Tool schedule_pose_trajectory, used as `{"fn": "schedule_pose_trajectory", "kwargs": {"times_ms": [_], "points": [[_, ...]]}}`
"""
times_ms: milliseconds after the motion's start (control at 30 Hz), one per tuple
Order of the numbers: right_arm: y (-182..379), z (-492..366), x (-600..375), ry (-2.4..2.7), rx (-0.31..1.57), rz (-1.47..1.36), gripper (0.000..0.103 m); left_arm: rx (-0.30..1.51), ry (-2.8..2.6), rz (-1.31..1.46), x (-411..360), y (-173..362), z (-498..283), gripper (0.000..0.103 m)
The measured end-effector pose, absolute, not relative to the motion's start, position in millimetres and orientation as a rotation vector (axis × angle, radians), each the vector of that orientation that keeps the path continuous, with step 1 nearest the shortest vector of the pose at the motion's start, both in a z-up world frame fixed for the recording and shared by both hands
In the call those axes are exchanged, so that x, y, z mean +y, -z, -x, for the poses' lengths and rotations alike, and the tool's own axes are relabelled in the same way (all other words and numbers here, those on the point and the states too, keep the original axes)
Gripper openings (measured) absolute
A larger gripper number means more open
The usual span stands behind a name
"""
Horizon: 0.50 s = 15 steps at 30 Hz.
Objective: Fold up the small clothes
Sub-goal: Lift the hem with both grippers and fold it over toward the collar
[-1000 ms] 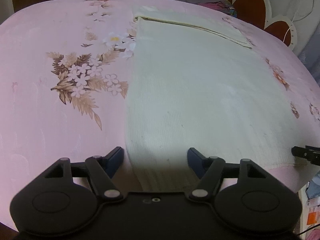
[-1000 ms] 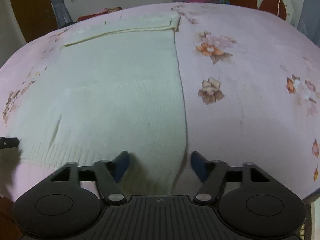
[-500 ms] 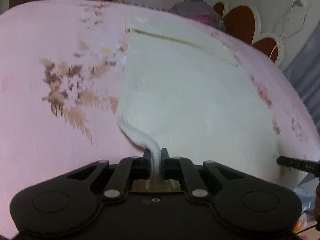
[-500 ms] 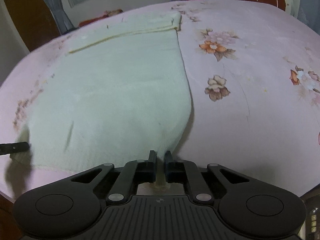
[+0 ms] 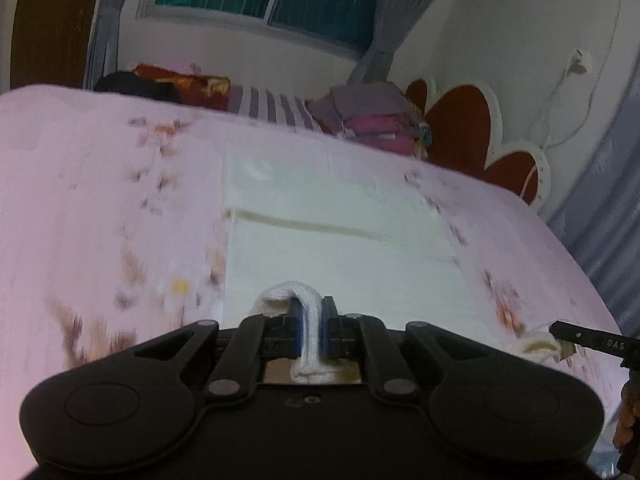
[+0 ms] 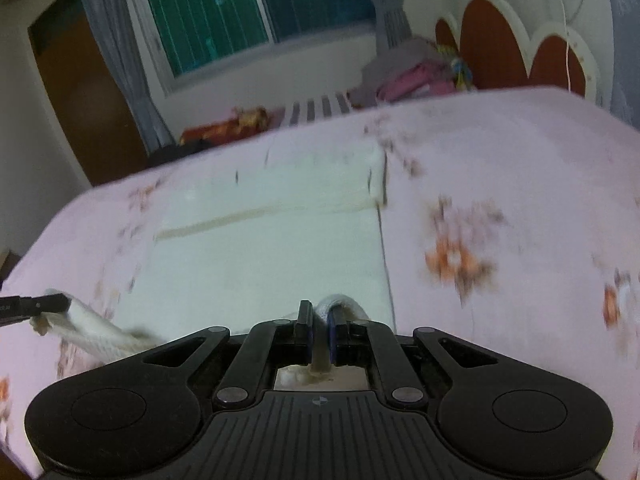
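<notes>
Left wrist view: one cream sweater lies on the bed; two tools, left tool and right tool, each clamped on a hem corner, lifted.

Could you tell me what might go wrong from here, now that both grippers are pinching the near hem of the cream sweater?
1. Each grip is narrow: the left gripper and right gripper each pinch only a thin fold of the cream sweater, so the hem could slip out mid-lift.
2. The hem sags between the grippers, which may crease the fold.
3. The far folded part lies loose on the pink bedsheet; dragging might undo it.
</notes>
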State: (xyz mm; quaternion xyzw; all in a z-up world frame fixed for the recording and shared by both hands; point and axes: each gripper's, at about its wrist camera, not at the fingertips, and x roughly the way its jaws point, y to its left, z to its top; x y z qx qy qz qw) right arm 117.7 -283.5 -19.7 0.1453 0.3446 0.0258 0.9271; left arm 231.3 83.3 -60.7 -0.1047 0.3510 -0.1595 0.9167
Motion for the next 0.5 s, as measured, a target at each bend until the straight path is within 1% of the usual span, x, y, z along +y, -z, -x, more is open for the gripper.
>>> {"fn": "schedule_pose_trajectory", "kwargs": {"times_ms": [233, 500], "points": [[15.0, -203.3, -301.5, -0.054, 0.635, -0.314, 0.006, 0.691, 0.309, 0.217, 68.7, 60.5, -303.9, 0.008], [34.5, -294.6, -314.0, -0.067, 0.645, -0.327, 0.005, 0.687, 0.273, 0.215, 53.2, 75.2, -373.8, 0.008]]}}
